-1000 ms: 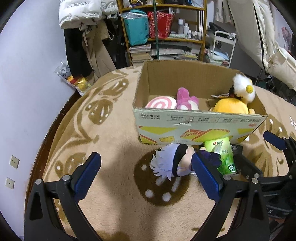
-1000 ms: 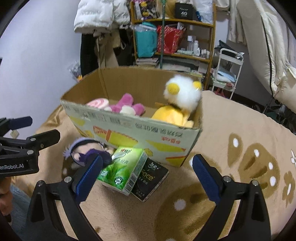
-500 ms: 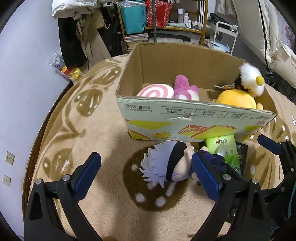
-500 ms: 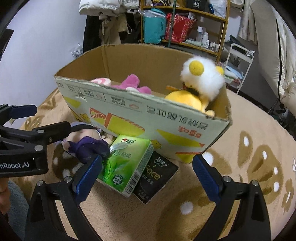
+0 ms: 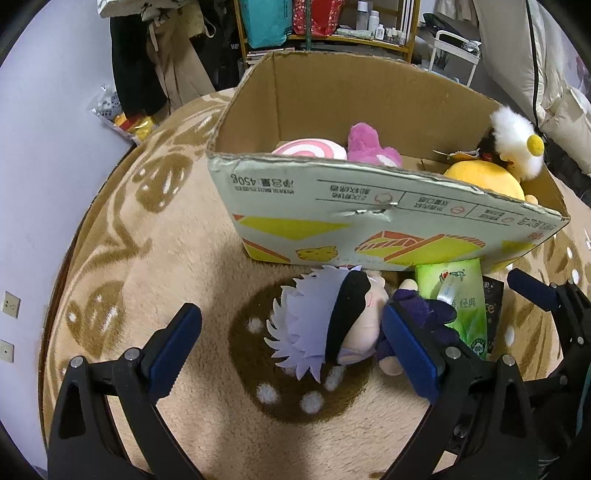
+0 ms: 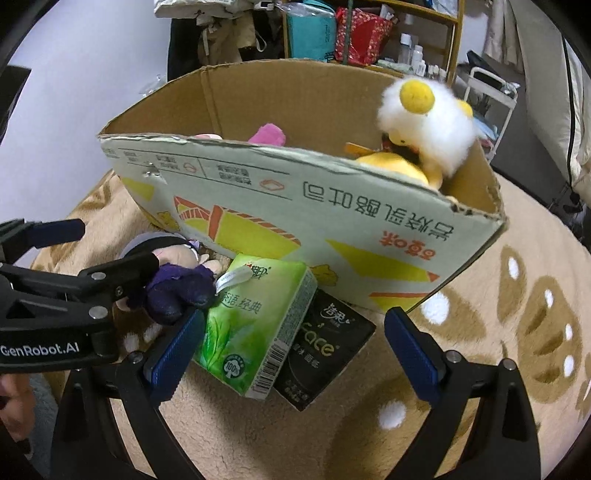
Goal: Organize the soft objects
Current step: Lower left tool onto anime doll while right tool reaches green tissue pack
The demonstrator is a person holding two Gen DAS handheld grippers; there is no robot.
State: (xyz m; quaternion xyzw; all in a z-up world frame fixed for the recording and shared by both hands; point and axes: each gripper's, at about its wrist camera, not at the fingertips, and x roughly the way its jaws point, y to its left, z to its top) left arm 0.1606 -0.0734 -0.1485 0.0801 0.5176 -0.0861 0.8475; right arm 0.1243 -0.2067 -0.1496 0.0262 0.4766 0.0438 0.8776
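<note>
A white-haired plush doll (image 5: 332, 325) with a dark purple body (image 6: 177, 291) lies on the carpet against the front of a cardboard box (image 5: 369, 225). My left gripper (image 5: 291, 350) is open, its jaws on either side of the doll's head. A green tissue pack (image 6: 255, 321) and a black tissue pack (image 6: 325, 350) lie beside the doll. My right gripper (image 6: 295, 350) is open, its jaws on either side of both packs. The box (image 6: 295, 206) holds a pink swirl plush (image 5: 310, 149), a pink plush (image 5: 369, 147) and a yellow-and-white duck plush (image 6: 421, 122).
A beige carpet (image 5: 166, 277) with brown patterns covers the floor. A shelf with bags and bottles (image 5: 332, 26) stands behind the box. Hanging clothes (image 5: 159, 55) are at the back left, by a pale wall (image 5: 37, 147). A white cart (image 5: 458, 48) is at the back right.
Both grippers have moved forward and down toward the box. The left now straddles the doll's head; the right now straddles the tissue packs. Both stayed open.
</note>
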